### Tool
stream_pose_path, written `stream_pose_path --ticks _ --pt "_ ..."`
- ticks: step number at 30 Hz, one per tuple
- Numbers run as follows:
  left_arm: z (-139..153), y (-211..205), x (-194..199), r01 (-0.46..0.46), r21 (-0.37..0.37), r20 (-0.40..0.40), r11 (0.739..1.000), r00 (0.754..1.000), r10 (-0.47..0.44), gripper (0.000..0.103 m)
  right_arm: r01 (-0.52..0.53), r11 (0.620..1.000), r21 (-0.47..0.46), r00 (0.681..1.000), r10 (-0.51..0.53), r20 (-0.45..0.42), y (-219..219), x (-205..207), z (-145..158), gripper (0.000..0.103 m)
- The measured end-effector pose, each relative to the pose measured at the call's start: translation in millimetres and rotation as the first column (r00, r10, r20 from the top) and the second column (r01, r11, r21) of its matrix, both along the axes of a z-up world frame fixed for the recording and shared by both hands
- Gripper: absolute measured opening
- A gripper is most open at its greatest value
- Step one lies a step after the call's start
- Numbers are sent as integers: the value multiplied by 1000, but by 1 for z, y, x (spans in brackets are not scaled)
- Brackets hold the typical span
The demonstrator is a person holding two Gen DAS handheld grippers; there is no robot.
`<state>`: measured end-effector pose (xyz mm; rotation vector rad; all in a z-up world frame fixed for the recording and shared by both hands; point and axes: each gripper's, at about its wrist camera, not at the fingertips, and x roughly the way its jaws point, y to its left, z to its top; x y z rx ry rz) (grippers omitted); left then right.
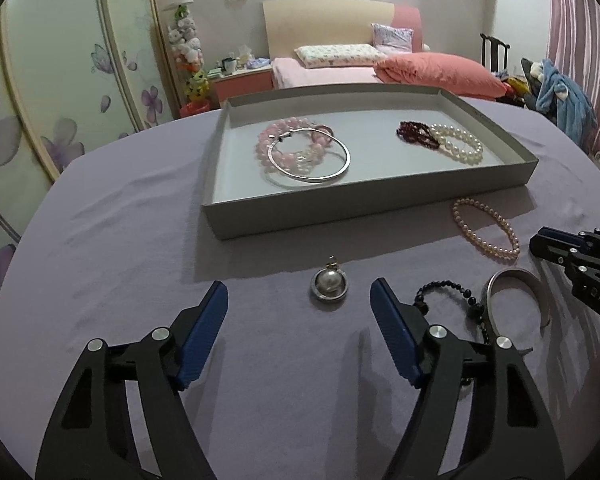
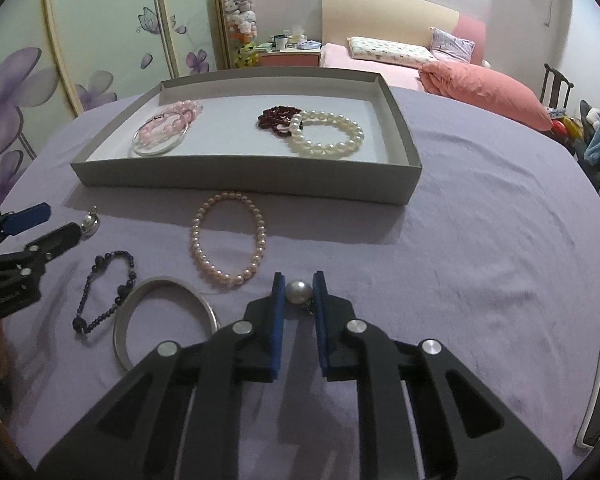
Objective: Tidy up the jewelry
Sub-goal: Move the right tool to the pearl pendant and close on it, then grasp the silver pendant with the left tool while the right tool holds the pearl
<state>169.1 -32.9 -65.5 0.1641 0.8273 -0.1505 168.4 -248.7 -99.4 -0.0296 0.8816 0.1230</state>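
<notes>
A grey tray [image 1: 340, 216] [image 2: 240, 184] on the purple cloth holds a pink bead bracelet [image 1: 284, 140], a silver bangle [image 1: 312, 156], a dark red bracelet [image 2: 276, 118] and a white pearl bracelet [image 2: 328, 136]. My left gripper [image 1: 300, 296] is open, with a pearl pendant [image 1: 329, 286] on the cloth between its fingertips. My right gripper [image 2: 299, 292] is shut on a single pearl piece [image 2: 298, 292]. A pinkish pearl bracelet [image 2: 228, 240], a black bead bracelet [image 2: 104, 292] and a wide silver bangle [image 2: 160, 320] lie loose on the cloth.
A white phone [image 2: 598, 380] lies at the right edge of the table. A bed with pink pillows [image 1: 440, 72] and a floral wardrobe [image 1: 40, 100] stand behind the table.
</notes>
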Motion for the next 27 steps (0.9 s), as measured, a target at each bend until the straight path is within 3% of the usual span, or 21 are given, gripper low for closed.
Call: stream_pose_path --ticks 9,16,19,21,24,27 --pt "-3 -5 12 -25 -4 -38 1000 999 25 60 -1 1000 3 1000 1 -1 -1 2 -1 15" --pt "-5 -5 12 -27 -3 -56 1000 998 26 58 0 1000 10 1000 0 -3 -2 3 -1 15" --pt "-4 -7 12 -15 -5 -55 1000 998 15 46 1 1000 9 1000 -1 -3 -1 3 -1 15" --pt "-4 -10 12 -9 0 -52 1000 999 9 32 1 1000 9 1000 -1 -3 -2 3 -1 15" --pt "-4 -13 12 -6 8 -50 1000 999 6 23 4 1000 11 1000 -4 -3 -2 3 -1 15" --pt "-4 -12 11 -11 20 -47 1000 999 12 23 6 1000 5 1000 -6 -2 0 3 -1 15"
